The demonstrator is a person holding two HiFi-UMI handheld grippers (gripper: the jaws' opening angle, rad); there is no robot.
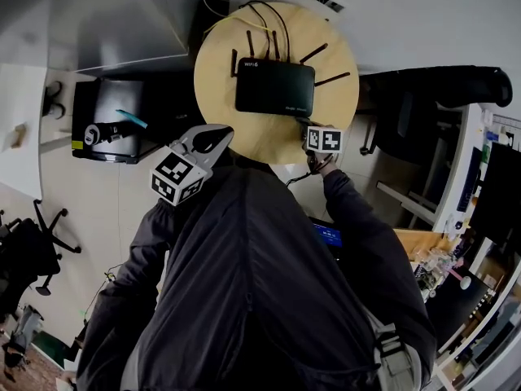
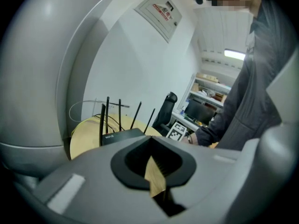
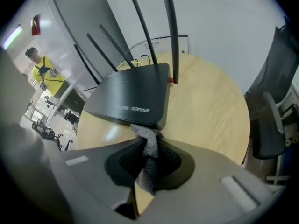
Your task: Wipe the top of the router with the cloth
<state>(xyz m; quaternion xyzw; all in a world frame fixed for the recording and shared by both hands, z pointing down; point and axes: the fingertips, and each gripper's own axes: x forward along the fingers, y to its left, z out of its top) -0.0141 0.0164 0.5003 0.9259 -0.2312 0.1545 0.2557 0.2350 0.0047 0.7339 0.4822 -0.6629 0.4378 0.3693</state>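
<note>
A black router with several thin antennas lies on a round wooden table. My right gripper sits at the router's near right corner, shut on a grey cloth. In the right gripper view the cloth's bunched tip touches the router's front edge, just below its top face. My left gripper hovers off the table's near left edge, apart from the router. In the left gripper view its jaws stand shut with nothing between them, and the router shows beyond them.
Yellow and black cables trail off the back of the router. A black office chair stands right of the table. A black cabinet stands to its left. A person in yellow stands far off.
</note>
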